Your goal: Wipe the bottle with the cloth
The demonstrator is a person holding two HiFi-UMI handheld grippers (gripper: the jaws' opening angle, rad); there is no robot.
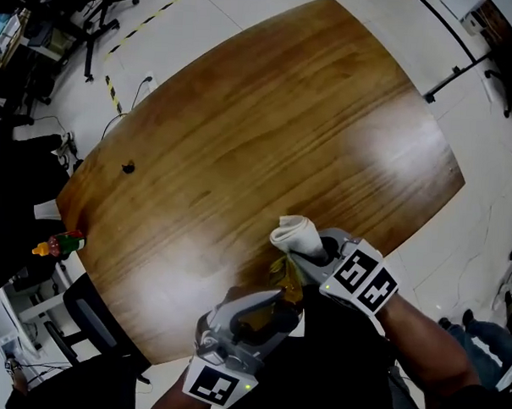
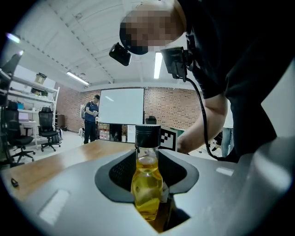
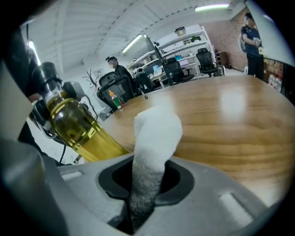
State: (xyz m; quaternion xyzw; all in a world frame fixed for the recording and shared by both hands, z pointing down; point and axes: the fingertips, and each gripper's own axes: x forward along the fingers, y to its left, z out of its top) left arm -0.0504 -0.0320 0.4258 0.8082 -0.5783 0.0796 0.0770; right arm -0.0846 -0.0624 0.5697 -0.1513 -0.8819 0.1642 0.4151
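A small clear bottle [image 2: 147, 184] of yellow liquid with a black cap stands upright between the jaws of my left gripper [image 2: 150, 205], which is shut on its body. In the head view the bottle [image 1: 288, 284] is at the table's near edge, held by the left gripper [image 1: 277, 304]. My right gripper [image 1: 303, 257] is shut on a rolled white cloth [image 1: 295, 233], which sticks up out of its jaws. In the right gripper view the cloth [image 3: 156, 143] rises from the gripper [image 3: 145, 203], and the bottle [image 3: 76, 129] leans just to its left, close by but apart.
The brown wooden table [image 1: 267, 141] stretches away from me. A small dark object [image 1: 128, 166] lies on it at the left. A little red and yellow bottle [image 1: 58, 245] sits by the left edge. A black chair [image 1: 98, 320] stands below the table corner. A person [image 2: 91, 117] stands far off.
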